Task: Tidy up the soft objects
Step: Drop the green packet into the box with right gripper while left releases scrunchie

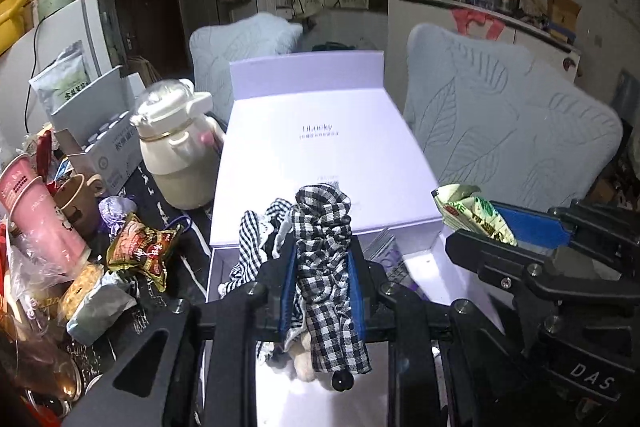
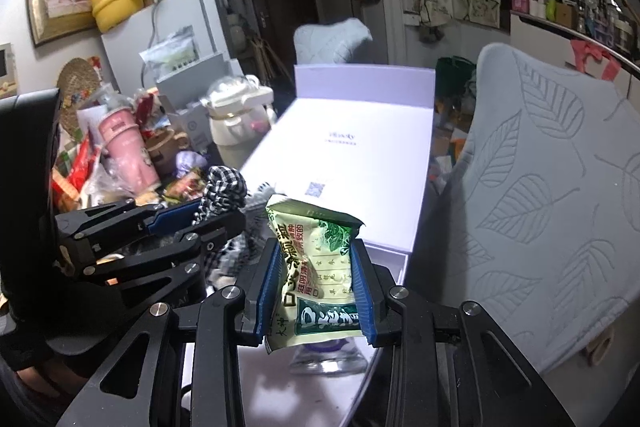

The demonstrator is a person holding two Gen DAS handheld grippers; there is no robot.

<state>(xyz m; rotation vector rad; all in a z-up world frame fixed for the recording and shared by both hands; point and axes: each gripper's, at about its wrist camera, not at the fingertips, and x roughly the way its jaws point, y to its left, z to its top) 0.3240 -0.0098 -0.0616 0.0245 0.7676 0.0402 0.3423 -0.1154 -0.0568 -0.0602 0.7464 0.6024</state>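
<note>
My left gripper (image 1: 322, 267) is shut on a black-and-white checked cloth toy (image 1: 326, 247), held above the open white box (image 1: 448, 255). A beige plush part and a black bead hang below it. The toy also shows in the right wrist view (image 2: 224, 191). My right gripper (image 2: 314, 263) is shut on a green-and-cream foil packet (image 2: 316, 259), held over the same box (image 2: 384, 259). The packet and right gripper appear in the left wrist view (image 1: 476, 213) at the right. The box lid (image 1: 320, 151) lies open and flat behind.
A cream jug (image 1: 176, 147), pink cups (image 1: 40, 215), snack packets (image 1: 140, 247) and a small carton (image 1: 100, 147) crowd the dark table at left. Two light blue leaf-pattern chair backs (image 1: 508, 131) stand behind and to the right. A fridge (image 2: 168, 27) is at far left.
</note>
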